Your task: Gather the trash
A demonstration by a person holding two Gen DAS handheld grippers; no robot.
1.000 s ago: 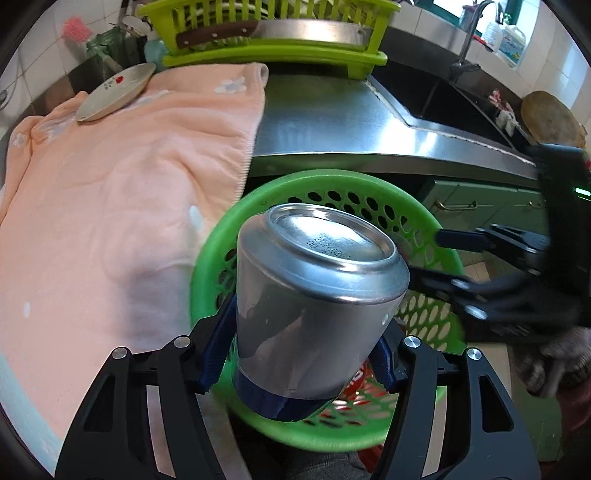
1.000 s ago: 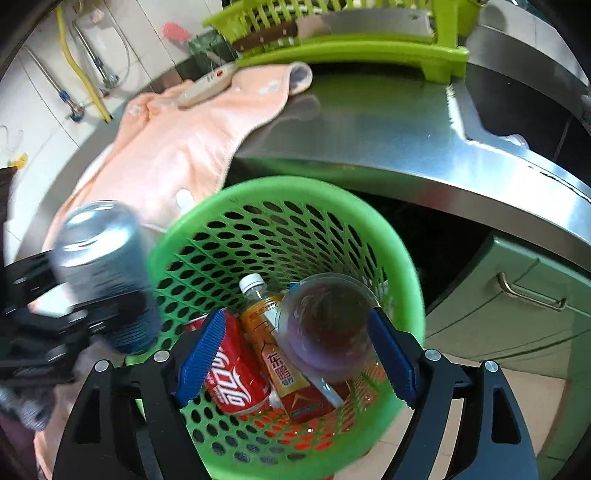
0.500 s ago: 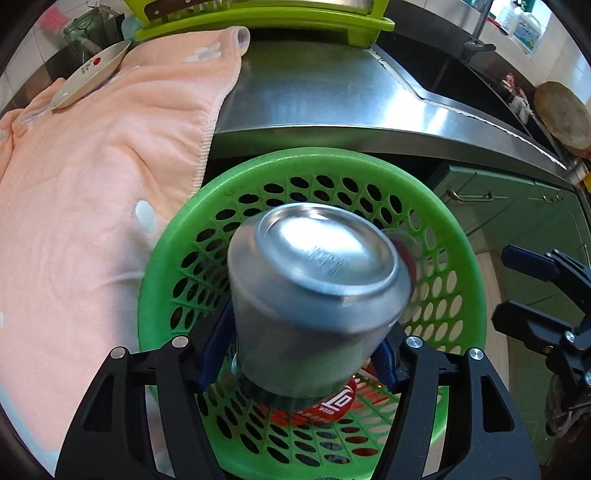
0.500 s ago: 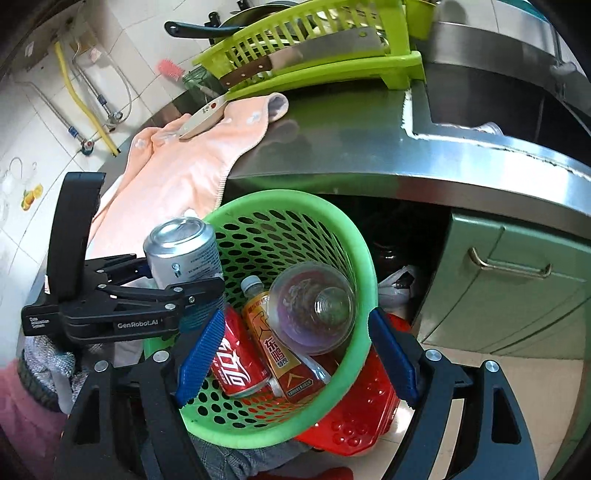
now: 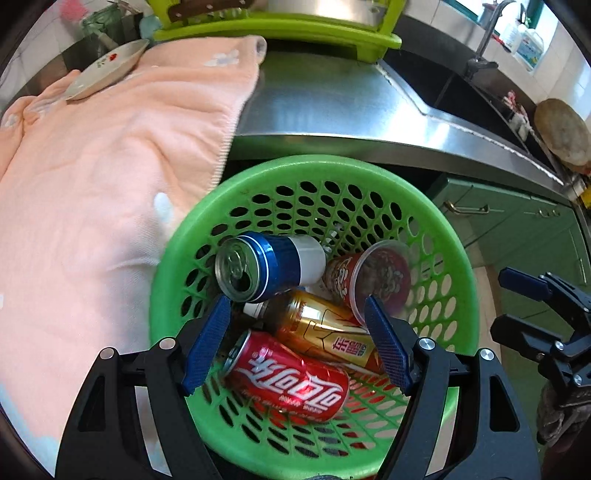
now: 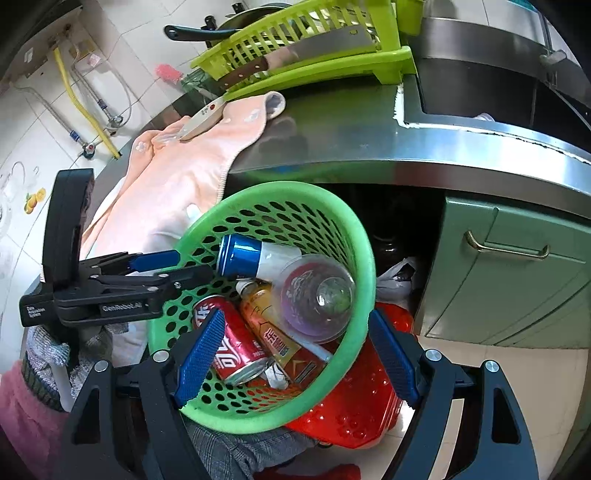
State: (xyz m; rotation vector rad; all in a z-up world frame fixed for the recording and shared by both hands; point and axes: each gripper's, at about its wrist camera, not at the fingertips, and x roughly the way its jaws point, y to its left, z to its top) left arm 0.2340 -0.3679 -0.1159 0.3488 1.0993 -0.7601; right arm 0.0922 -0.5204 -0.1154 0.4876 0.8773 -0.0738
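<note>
Bright daylight, entering from the window (image 5: 517, 22) beyond the sink. Soft glare across the stainless steel bench (image 5: 332, 107); sheen on the red cola can (image 5: 288, 373). Strong fisheye bending, black vignette at corners. Slight blur along the round green perforated plastic basket (image 5: 314, 166) lower rim.

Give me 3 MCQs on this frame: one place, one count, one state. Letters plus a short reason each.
1. Where is the blue-and-silver can?
A. On the pink towel
B. In the green basket
C. In the left gripper

2. How many cans lie in the green basket?
A. One
B. Two
C. Four

3. How is the left gripper?
A. Open, holding nothing
B. Shut on a bottle
C. Shut on the basket rim

Key: 1 B, it lies on its side above the bottle. 2 B, that can and the red can. 3 A, both blue pads stand apart with nothing between them.
</note>
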